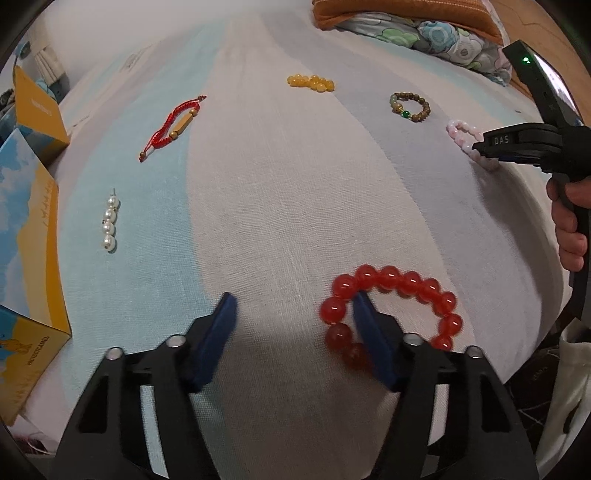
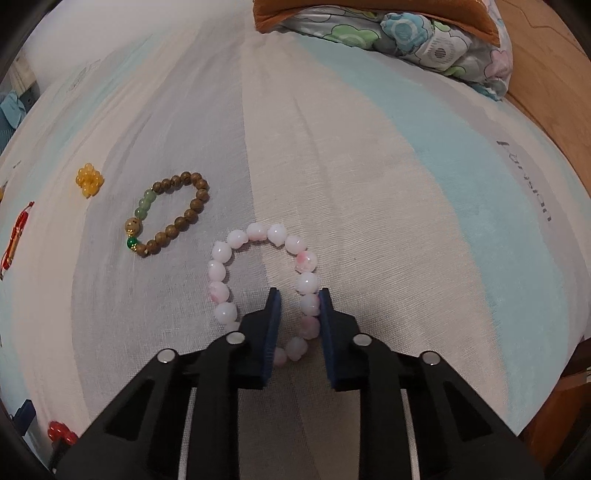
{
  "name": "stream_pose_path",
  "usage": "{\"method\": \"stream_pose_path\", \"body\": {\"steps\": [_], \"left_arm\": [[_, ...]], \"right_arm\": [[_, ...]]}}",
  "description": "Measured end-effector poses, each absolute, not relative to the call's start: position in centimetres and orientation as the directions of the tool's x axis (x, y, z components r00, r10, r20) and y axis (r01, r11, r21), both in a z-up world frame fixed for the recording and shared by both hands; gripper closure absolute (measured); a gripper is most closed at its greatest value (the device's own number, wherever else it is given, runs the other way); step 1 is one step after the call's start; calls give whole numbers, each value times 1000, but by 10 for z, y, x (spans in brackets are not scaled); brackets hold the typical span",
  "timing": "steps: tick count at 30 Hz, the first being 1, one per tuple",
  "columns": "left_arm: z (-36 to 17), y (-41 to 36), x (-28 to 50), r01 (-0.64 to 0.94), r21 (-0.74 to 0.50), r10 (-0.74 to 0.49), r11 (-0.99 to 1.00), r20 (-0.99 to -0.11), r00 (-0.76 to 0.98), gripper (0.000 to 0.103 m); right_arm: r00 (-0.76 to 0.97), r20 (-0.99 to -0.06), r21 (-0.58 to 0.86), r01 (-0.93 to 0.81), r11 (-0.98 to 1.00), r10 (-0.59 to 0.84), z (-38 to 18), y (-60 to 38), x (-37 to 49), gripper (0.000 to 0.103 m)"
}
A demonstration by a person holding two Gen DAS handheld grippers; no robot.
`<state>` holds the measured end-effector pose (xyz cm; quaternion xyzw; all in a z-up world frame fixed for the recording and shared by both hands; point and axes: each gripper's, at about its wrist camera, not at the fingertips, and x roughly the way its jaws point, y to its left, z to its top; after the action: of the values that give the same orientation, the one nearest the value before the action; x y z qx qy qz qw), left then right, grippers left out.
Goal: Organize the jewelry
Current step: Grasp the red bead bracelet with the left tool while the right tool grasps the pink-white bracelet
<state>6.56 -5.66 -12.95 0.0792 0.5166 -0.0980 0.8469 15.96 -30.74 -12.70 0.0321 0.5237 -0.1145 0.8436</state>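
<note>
My left gripper point(image 1: 293, 304) is open above the striped cloth point(image 1: 280, 206); its right finger reaches inside the loop of a red bead bracelet point(image 1: 391, 280). My right gripper point(image 2: 297, 295) has its jaws narrowed around the right side of a pink-white bead bracelet point(image 2: 225, 258), with beads between the fingers; it also shows in the left wrist view point(image 1: 480, 146). Other pieces lie spread out: a brown bead bracelet point(image 2: 192, 210), a yellow bead cluster point(image 2: 89, 180), a red cord bracelet point(image 1: 173, 123) and a pearl strand point(image 1: 110, 220).
Yellow and blue cartons point(image 1: 26, 229) stand along the left edge of the cloth. A floral quilt point(image 2: 406, 33) and an orange cushion point(image 1: 399, 11) lie at the far end. The wooden edge point(image 2: 546, 103) runs along the right.
</note>
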Motion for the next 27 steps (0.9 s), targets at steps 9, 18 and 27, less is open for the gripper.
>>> {"method": "stream_pose_path", "body": {"steps": [9, 18, 27], "left_arm": [[-125, -55, 62, 261, 25, -97, 965, -891, 443, 77], [-116, -49, 61, 239, -17, -127, 971, -881, 455, 87], [-113, -48, 59, 242, -32, -143, 970, -878, 456, 88]], "right_arm": [[425, -889, -79, 228, 970, -172, -127, -307, 160, 91], [436, -885, -59, 244, 968, -164, -123, -310, 159, 92], [457, -879, -27, 241, 970, -138, -113, -312, 156, 92]]}}
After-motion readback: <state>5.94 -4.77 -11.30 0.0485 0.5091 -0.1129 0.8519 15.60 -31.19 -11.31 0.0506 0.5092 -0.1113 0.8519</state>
